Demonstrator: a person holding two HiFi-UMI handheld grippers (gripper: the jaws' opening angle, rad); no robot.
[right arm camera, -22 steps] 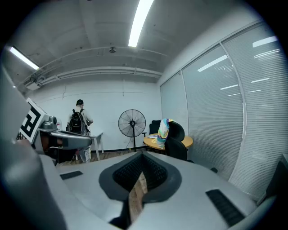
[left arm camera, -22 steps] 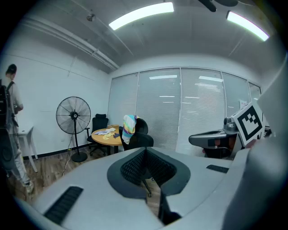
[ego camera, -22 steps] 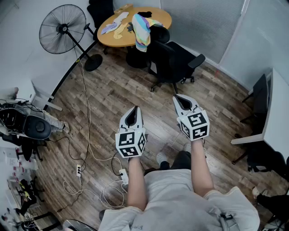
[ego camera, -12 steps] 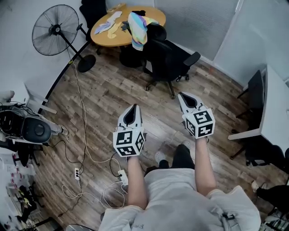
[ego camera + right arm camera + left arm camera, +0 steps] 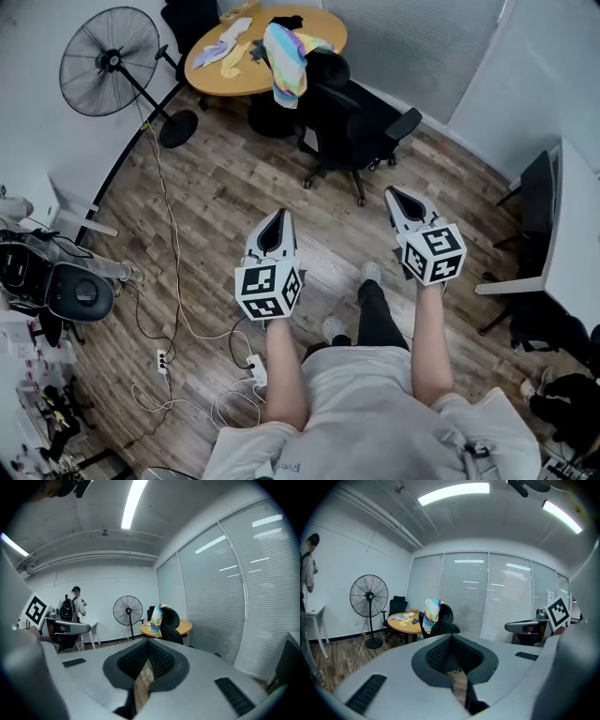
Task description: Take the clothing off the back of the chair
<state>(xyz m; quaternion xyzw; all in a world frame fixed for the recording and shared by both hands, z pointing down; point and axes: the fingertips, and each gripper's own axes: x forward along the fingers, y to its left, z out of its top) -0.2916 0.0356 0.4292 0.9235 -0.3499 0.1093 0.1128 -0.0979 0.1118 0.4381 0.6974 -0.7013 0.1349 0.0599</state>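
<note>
A rainbow-striped piece of clothing (image 5: pixel 286 58) hangs over the back of a black office chair (image 5: pixel 352 122) far ahead, beside a round wooden table (image 5: pixel 244 66). The same clothing (image 5: pixel 432 614) shows in the left gripper view and, as clothing (image 5: pixel 156 615), in the right gripper view, on the chair (image 5: pixel 169 625). My left gripper (image 5: pixel 274 225) and right gripper (image 5: pixel 400 199) are both shut and empty, held side by side over the wood floor, well short of the chair.
A pedestal fan (image 5: pixel 108 61) stands at the left with its cable running across the floor to a power strip (image 5: pixel 162 356). Another black chair (image 5: pixel 187 14) sits behind the table. A white desk (image 5: pixel 562 244) is at the right. A person with a backpack (image 5: pixel 72 606) stands far left.
The person has stepped forward; one foot now shows ahead of the body. The right gripper has drifted right and down in the head view. The clothing has not moved on the chair.
</note>
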